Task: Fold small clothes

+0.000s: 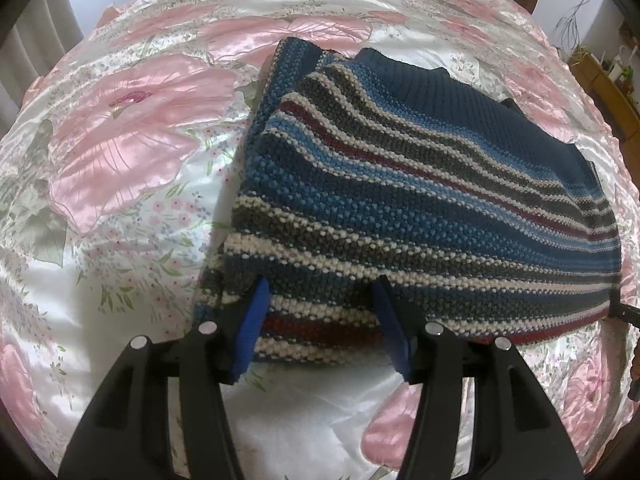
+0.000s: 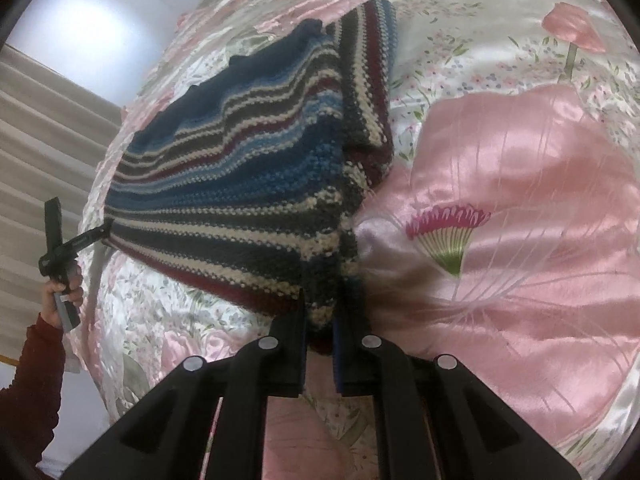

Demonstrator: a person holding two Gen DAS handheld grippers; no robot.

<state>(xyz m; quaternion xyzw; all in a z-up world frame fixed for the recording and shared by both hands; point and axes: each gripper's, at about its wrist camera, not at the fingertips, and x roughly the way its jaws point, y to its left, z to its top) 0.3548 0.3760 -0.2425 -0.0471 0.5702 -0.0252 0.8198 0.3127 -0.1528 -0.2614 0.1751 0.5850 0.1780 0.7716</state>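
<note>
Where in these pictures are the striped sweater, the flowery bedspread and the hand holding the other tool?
striped sweater (image 1: 400,200): left wrist view, middle of its top layer.
flowery bedspread (image 2: 520,184): right wrist view, big pink petal.
hand (image 2: 60,294): right wrist view, fingers around the handle.

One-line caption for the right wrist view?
Right hand-held gripper clamps the hem corner of a striped blue knit sweater lying on a pink floral satin bedspread.

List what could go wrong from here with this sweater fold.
1. Only the right gripper is clamped on the striped sweater. The left gripper has its fingers open around the hem, so a pull now would likely drag the sweater askew.
2. The shiny bedspread looks slippery, so the folded layers may slide apart.
3. The thick knit bunched in the right fingers might slip out.
</note>
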